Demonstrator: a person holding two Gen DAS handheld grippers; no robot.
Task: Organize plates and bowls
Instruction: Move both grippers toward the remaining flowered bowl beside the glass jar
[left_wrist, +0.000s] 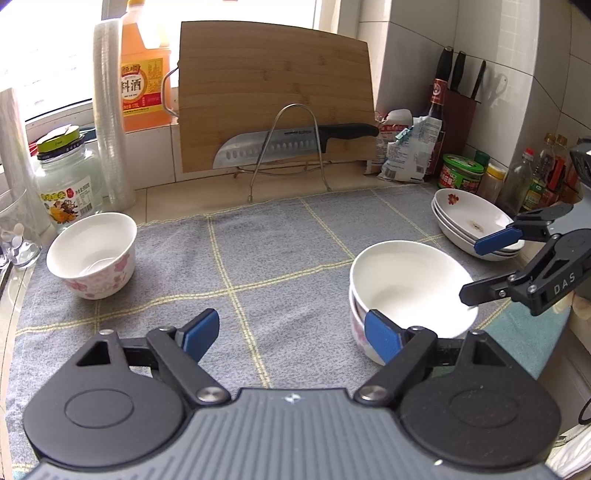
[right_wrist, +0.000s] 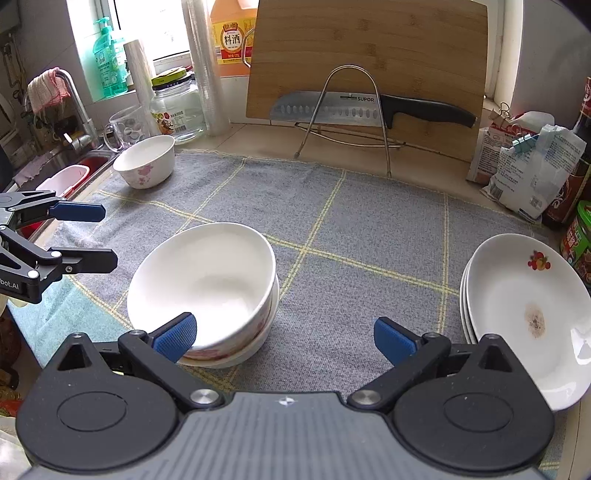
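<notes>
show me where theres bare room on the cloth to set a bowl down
The widest free patch of the grey cloth lies between the stacked bowls, the plate stack and the knife rack. Another stretch runs between the single bowl and the stacked bowls. The counter's right edge is crowded with bags and jars.

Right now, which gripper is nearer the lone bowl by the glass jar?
Left. The left gripper hangs open over the mat, with the lone bowl ahead to its left. The right gripper is open between the stacked bowls and the plates, further off.
</notes>
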